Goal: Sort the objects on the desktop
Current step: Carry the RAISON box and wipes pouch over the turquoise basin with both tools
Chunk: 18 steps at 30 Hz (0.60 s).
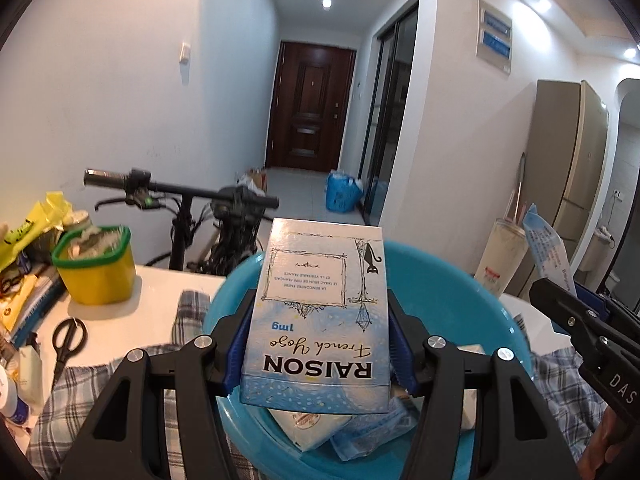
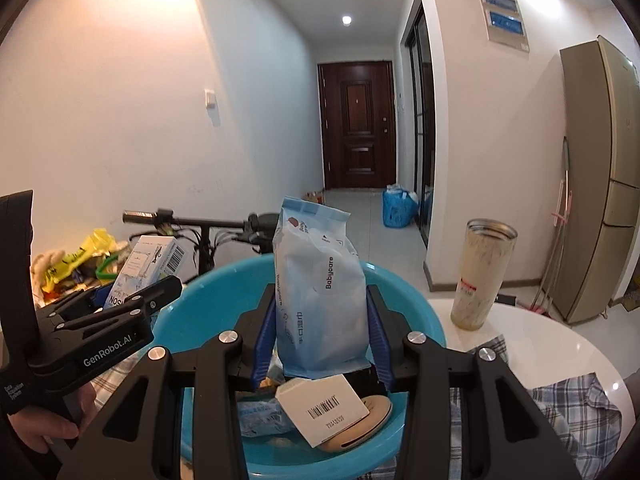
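Observation:
My left gripper [image 1: 318, 344] is shut on a pale blue Raison box [image 1: 320, 312] and holds it upright over the blue plastic basin [image 1: 452, 284]. My right gripper [image 2: 320, 340] is shut on a light blue Babycare wipes pack [image 2: 320, 292], held upright over the same basin [image 2: 208, 300]. In the basin lie a white barcoded box [image 2: 324, 408], a beige flat item [image 2: 376, 412] and blue packets [image 2: 260, 416]. The left gripper with its box also shows in the right wrist view [image 2: 152, 276]. The right gripper's black body shows in the left wrist view [image 1: 580, 328].
The basin sits on a plaid cloth [image 1: 120, 384] on a white table [image 1: 156, 292]. Black scissors [image 1: 68, 340], a yellow tub with a green rim [image 1: 96, 264] and clutter lie at the left. A tall tumbler [image 2: 480, 276] stands at the right. A bicycle [image 1: 192, 208] stands behind the table.

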Tool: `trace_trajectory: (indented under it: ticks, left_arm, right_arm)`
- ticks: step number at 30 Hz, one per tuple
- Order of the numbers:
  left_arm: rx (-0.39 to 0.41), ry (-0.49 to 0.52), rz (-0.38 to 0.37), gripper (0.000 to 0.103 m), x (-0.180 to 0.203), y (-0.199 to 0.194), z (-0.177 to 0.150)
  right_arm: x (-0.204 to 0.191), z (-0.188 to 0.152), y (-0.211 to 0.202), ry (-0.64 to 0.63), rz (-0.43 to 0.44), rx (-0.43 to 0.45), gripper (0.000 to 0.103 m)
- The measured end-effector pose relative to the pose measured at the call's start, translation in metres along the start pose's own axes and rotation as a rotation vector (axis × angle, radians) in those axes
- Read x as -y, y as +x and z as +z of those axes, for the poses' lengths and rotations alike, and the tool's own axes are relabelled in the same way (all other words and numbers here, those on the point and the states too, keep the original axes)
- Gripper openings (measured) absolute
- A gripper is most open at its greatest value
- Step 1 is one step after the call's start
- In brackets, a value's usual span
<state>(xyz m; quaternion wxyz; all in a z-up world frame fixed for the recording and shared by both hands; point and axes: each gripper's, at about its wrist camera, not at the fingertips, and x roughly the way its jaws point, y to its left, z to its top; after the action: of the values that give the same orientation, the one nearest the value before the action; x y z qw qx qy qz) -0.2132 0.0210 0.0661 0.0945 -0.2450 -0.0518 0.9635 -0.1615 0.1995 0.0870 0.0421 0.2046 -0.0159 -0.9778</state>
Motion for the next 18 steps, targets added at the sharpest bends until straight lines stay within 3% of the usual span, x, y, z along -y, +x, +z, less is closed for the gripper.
trace_trajectory:
  ticks: [7, 18]
  left_arm:
    - [-0.089, 0.006, 0.004, 0.061, -0.001, 0.025, -0.014]
    - [-0.146, 0.001, 0.008, 0.061, -0.002, 0.04, -0.022]
  right_arm:
    - [0.008, -0.011, 0.026, 0.004, -0.018, -0.07, 0.04]
    - [0.008, -0.014, 0.037, 0.005, -0.023, -0.099, 0.04]
